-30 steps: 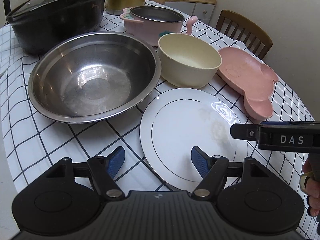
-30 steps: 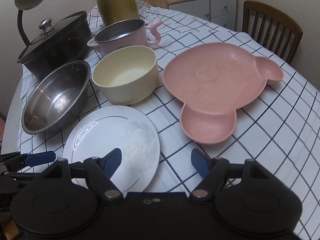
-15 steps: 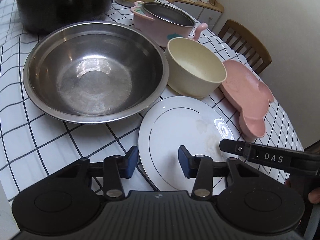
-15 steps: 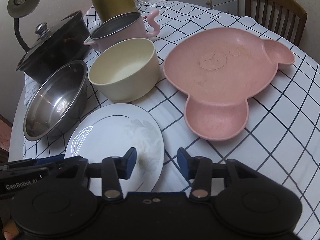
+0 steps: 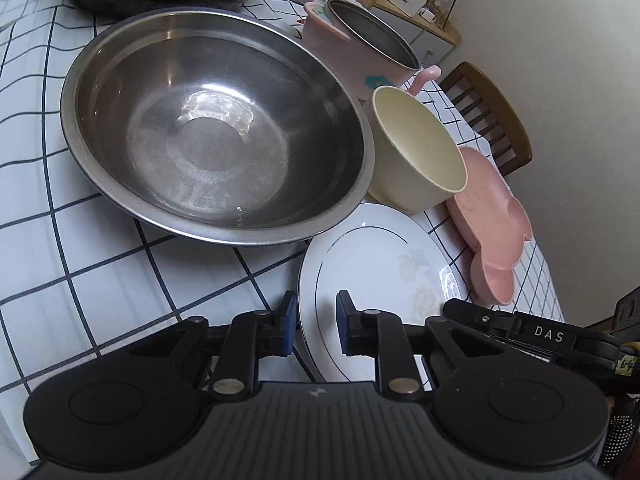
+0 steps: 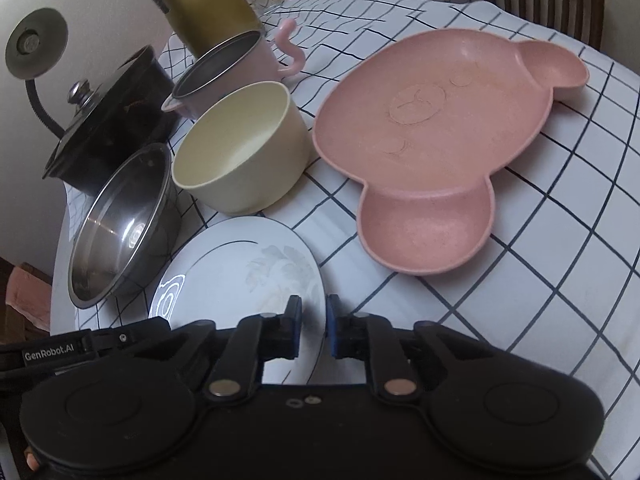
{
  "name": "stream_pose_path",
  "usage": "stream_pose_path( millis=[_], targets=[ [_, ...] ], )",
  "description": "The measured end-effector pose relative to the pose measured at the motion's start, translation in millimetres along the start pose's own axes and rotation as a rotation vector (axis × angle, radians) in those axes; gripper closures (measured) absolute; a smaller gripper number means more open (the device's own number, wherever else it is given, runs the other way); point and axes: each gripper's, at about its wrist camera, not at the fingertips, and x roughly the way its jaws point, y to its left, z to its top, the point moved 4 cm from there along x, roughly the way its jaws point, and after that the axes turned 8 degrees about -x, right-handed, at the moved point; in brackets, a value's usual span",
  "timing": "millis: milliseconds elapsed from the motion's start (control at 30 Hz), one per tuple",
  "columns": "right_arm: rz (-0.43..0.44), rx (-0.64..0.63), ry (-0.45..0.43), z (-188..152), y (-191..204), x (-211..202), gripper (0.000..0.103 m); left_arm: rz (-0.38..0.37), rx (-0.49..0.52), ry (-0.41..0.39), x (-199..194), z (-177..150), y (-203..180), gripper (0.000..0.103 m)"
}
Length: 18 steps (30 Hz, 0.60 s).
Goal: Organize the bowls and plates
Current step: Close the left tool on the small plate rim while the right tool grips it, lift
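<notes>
A white plate [image 5: 380, 264] with a silver ring lies flat on the checked cloth, nearest to me. My left gripper [image 5: 317, 314] straddles its left rim; the jaws are closing, and a narrow gap still shows at the pads. My right gripper [image 6: 313, 320] straddles the right rim of the same white plate [image 6: 240, 276], its jaws also closing, with the edge between them. Behind the plate stand a steel bowl [image 5: 216, 136], a cream bowl [image 5: 416, 148] and a pink bear-shaped divided plate [image 6: 432, 120].
A pink pot [image 6: 228, 72], a lidded black pot [image 6: 108, 120] and a gold kettle [image 6: 204, 4] crowd the back of the table. A wooden chair [image 5: 492, 116] stands at the far side. The steel bowl's rim overhangs the white plate's far left edge.
Both grippers' jaws have narrowed from wide open to a small gap. Each has dropped and rolled towards its side of the white plate, whose rim now sits between the fingers.
</notes>
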Motion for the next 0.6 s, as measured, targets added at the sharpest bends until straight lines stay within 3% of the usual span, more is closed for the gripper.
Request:
stream_pose_path(
  millis=[333,600],
  targets=[
    [0.044,0.064,-0.001,-8.0,-7.5,-4.7,0.094,-0.038,-0.029,0.027,-5.5,-2.4,9.7,0.087],
    [0.05,0.066,0.001,-26.6,-6.2,-24.8,0.095,-0.037,0.009,0.058,-15.9,-22.9,6.1,0.087]
  ],
)
